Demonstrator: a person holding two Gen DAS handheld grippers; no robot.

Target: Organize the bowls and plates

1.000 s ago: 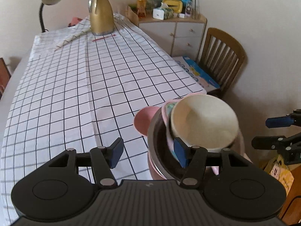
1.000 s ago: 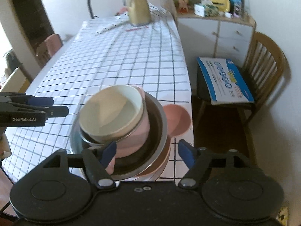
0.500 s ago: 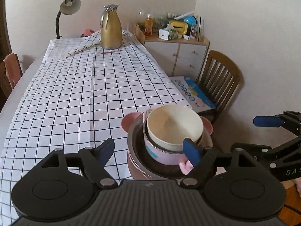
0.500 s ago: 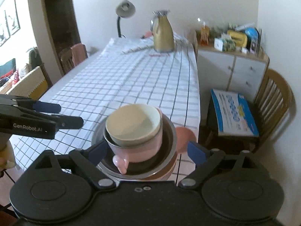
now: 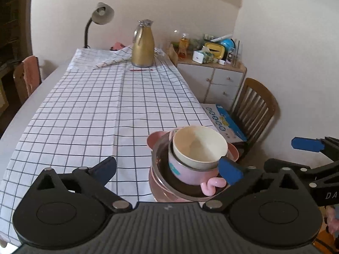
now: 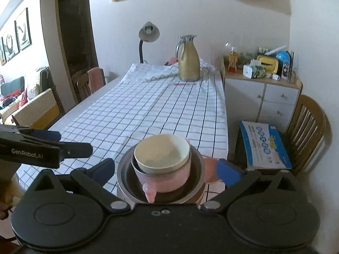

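Observation:
A stack of dishes stands at the table's near right corner: a cream bowl [image 5: 199,146] [image 6: 162,152] in a pink handled cup [image 5: 190,175] [image 6: 167,182], inside a steel bowl [image 5: 161,154] [image 6: 125,169], on pink plates [image 5: 155,140] [image 6: 210,169]. My left gripper [image 5: 167,169] hovers just short of the stack, its jaws opening, its pads touching nothing. My right gripper [image 6: 166,169] faces the stack from the other side, jaws also opening, pads clear of the steel rim. Each gripper shows at the edge of the other's view.
The checked tablecloth [image 5: 95,110] stretches away to a gold jug [image 5: 143,46], a red pen and a desk lamp [image 5: 101,17]. A wooden chair [image 5: 254,110] holding a blue box stands right of the stack, beside a cluttered cabinet [image 5: 214,80]. More chairs [image 6: 91,82] line the left side.
Both grippers' jaws have spread wider, and both have drawn back and upward from the stack. The stack now looks smaller and stands free on the table corner.

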